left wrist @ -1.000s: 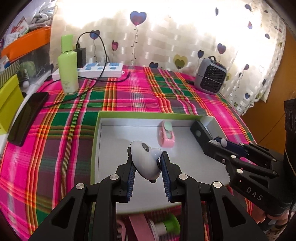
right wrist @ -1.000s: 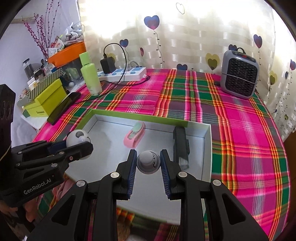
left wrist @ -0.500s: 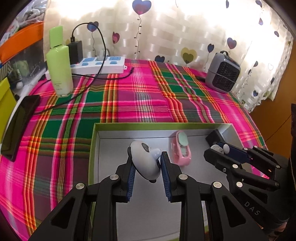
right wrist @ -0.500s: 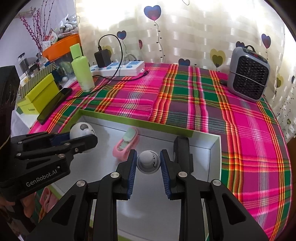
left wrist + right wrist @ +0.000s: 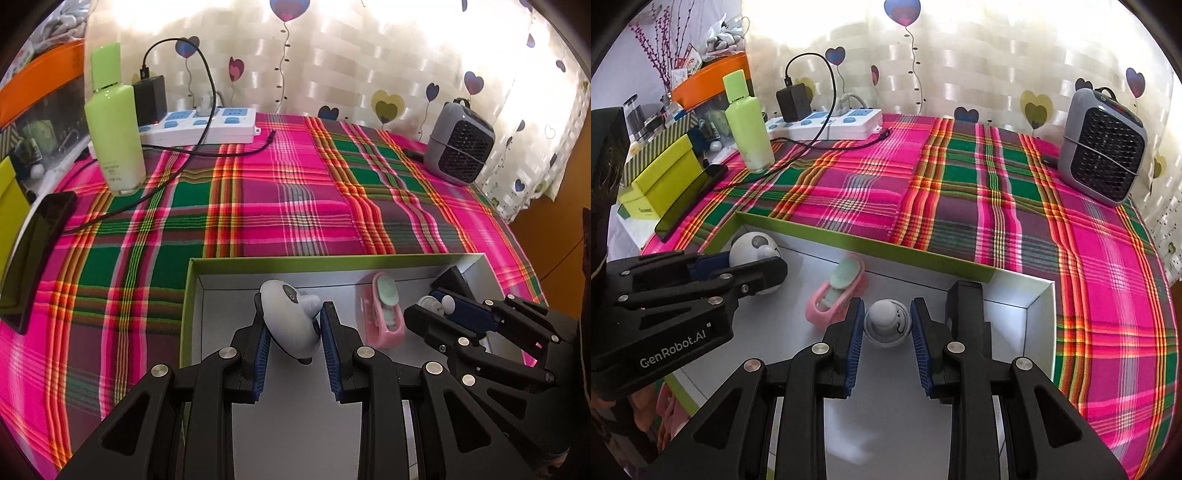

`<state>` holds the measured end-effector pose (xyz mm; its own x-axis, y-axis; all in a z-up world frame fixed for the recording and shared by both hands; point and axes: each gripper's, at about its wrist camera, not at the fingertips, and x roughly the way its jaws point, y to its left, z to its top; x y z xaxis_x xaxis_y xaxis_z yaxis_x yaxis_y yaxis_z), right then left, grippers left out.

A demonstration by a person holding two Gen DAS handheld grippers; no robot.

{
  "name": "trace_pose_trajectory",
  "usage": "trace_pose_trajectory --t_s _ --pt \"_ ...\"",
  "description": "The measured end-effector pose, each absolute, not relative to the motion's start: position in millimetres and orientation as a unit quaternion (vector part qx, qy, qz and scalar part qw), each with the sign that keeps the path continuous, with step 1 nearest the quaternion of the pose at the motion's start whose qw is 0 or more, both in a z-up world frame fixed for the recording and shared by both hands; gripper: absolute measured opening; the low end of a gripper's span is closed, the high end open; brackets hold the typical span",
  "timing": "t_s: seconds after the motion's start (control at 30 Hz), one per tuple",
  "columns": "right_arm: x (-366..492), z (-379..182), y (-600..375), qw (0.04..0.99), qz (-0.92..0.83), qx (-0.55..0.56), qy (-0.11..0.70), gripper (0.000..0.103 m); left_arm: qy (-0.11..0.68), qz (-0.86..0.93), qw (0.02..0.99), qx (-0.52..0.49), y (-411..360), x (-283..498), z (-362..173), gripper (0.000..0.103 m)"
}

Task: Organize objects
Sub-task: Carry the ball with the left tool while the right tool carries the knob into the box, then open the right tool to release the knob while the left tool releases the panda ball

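Both grippers hover over the green-rimmed tray [image 5: 186, 295], each carrying a piece to be set down inside it, which looks like the reason they are held low and level above its grey floor. The left gripper [image 5: 293, 326] has its jaws drawn in narrow on a white oval gadget [image 5: 290, 321], pinched across its short width so the long axis runs from about 5 o'clock toward 11 o'clock in the left wrist view, its grey-marked end pointing away from the camera (the nub on its right side rests against the right pad). The right gripper [image 5: 886, 325] is closed snugly on a small grey ball [image 5: 886, 323], its printed face turned toward the camera; a ball has no long axis to speak of. Between the two, on the tray floor, lies a pink holder [image 5: 838, 293], its length running 7 to 1 o'clock in the right wrist view, and a black block [image 5: 964, 306] lies at the tray's right side.
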<state>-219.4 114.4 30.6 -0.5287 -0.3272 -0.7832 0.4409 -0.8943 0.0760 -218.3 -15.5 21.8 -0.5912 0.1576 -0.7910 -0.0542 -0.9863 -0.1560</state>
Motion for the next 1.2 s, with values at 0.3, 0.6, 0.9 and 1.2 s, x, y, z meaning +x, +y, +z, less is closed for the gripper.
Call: trace_pose_trajectory --t_s 0.3,0.6,0.9,1.2 --pt "-220.6 26.8 112.0 0.218 -0.870 0.437 0.072 0.027 -0.049 0.890 0.050 -0.451 -14.8 -223.1 19.0 0.025" --pt "-220.7 25.8 110.7 0.217 -0.868 0.439 0.078 0.027 -0.041 0.890 0.046 -0.452 -13.2 -223.0 18.2 0.026" --pt "-220.3 28.2 112.2 0.212 -0.873 0.434 0.072 0.033 -0.038 0.889 0.044 -0.454 -11.7 -223.5 18.0 0.029" --pt "-217.3 33.3 115.5 0.209 -0.877 0.429 0.059 0.041 -0.044 0.889 0.041 -0.453 -15.6 -222.4 20.0 0.038"
